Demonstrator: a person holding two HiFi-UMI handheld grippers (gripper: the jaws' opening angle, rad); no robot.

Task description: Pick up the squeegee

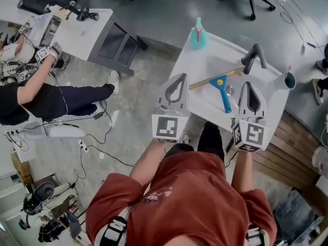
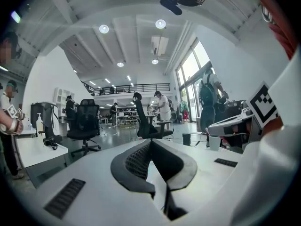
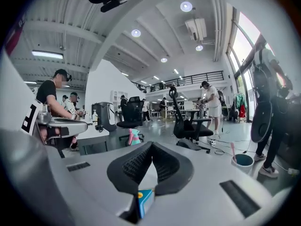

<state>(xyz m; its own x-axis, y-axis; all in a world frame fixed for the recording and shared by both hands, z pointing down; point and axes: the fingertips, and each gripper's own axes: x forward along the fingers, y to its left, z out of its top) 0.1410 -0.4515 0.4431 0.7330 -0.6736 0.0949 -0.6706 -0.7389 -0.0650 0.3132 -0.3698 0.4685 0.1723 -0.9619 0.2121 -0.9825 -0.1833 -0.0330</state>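
Both claws are shut tight and hold nothing. In the head view, the left claw (image 1: 178,79) is by the near left corner of the white table (image 1: 205,65). The right claw (image 1: 248,85) is over the near right part of the table.

The squeegee (image 1: 224,95) lies flat on the table between the two claws, closer to the right claw. Its blue handle points to the near side. Its long pale blade runs across the far end. Neither claw touches it.

Only the head view shows the whole table. A teal spray bottle (image 1: 198,36) stands at the far left corner, and a teal cup (image 1: 290,80) sits at the right edge. A person (image 1: 31,88) sits at another table far off to the left.

The left gripper view shows what the head view cannot. Its two black pads (image 2: 134,161) meet at the tips, with nothing between them. Past them are a black office chair (image 2: 87,122) and big windows.

The right gripper view shows its pads (image 3: 134,166) pressed together too. A small piece of the squeegee (image 3: 145,200), blue with a yellow dot, peeks through the slit low down behind the pads. The spray bottle (image 3: 134,136) and the cup (image 3: 243,160) show in this view as well, left and right of the claw.
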